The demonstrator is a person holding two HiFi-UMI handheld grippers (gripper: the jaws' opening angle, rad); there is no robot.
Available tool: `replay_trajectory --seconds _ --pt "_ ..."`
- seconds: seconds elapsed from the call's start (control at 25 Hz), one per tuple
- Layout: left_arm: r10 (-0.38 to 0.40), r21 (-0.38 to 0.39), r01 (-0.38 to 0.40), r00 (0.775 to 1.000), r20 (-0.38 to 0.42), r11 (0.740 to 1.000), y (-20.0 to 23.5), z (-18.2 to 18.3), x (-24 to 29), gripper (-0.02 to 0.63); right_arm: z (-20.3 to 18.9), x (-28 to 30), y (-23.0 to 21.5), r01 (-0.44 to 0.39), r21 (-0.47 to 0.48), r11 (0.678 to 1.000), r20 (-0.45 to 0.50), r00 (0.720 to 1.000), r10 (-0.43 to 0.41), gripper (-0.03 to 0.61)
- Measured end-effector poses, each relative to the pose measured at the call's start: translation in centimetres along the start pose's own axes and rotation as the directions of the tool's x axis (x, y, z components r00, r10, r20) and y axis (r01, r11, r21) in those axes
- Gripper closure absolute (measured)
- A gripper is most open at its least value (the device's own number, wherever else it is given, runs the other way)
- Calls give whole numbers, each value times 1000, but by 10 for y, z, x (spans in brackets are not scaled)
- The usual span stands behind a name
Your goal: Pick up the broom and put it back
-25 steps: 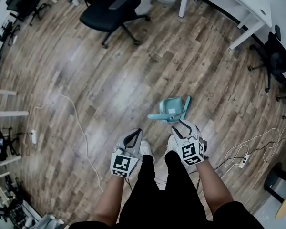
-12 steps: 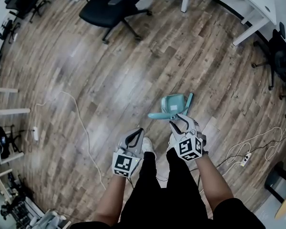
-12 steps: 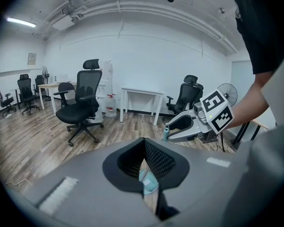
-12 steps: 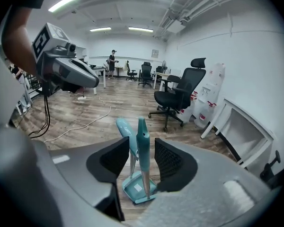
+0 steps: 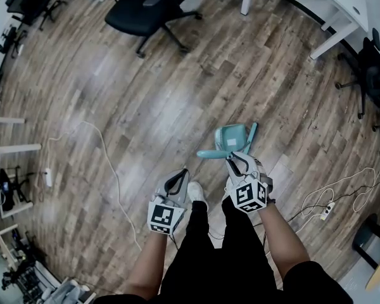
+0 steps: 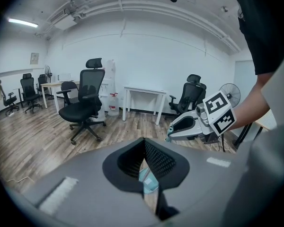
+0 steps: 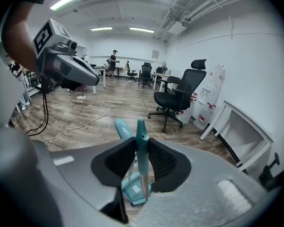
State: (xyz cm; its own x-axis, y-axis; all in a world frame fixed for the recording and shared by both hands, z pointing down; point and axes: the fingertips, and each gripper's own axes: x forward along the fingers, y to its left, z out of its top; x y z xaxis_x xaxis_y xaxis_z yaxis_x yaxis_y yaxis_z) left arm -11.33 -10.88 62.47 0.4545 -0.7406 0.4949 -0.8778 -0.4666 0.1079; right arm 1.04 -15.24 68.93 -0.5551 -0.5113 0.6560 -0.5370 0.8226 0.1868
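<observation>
My right gripper has just been closing, and its jaws pinch the upright handle of the teal broom. The broom stands near me, its lower end at the dustpan on the wooden floor. My left gripper hovers just left of it, jaws together on nothing.

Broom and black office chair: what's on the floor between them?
Only bare wood floor between broom and chair, in the head view; the dustpan stands right by the broom.
</observation>
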Motion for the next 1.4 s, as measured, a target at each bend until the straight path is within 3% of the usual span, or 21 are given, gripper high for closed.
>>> replay_trajectory --seconds 0.48,1.4 --pt "-27 26 27 1000 0 999 -11 7 5 595 -4 -5 -1 1 -22 1000 -19 1000 -1 489" --pt "-65 49 65 998 6 997 -39 18 11 596 -39 -51 -26 83 26 996 -48 996 -82 489"
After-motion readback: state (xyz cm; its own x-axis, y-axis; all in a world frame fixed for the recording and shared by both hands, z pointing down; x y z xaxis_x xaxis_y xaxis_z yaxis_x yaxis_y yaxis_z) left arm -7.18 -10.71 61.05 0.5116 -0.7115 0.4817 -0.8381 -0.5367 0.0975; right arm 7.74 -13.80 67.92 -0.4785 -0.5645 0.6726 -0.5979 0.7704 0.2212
